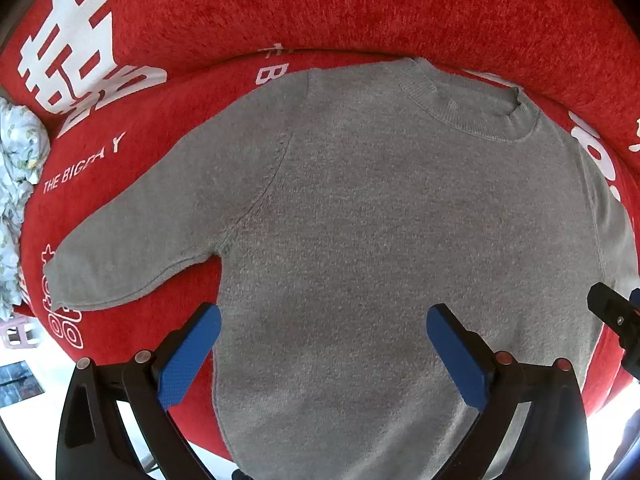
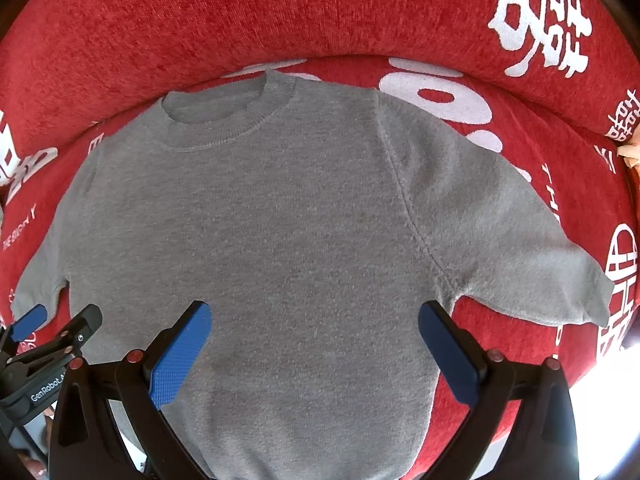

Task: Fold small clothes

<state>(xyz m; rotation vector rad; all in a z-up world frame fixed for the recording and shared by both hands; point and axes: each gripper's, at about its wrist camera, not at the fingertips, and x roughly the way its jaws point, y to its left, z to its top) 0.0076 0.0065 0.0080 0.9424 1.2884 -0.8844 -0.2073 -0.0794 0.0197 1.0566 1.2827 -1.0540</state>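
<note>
A small grey knit sweater (image 1: 360, 216) (image 2: 272, 220) lies flat and face up on a red sofa seat, collar toward the backrest and both sleeves spread out to the sides. My left gripper (image 1: 324, 320) hovers open over the lower left of the sweater's body, its blue pads wide apart with nothing between them. My right gripper (image 2: 314, 316) is open over the lower right of the body, near the right armpit. The left gripper (image 2: 52, 328) also shows at the left edge of the right wrist view, and the right gripper's finger tip (image 1: 612, 312) shows at the right edge of the left wrist view.
The red sofa cover (image 1: 320, 8) (image 2: 200, 20) has large white characters and the words "THE BIG DAY". A crumpled floral cloth (image 1: 16, 184) sits at the seat's left end. The sofa's front edge drops to a bright floor (image 1: 36, 392).
</note>
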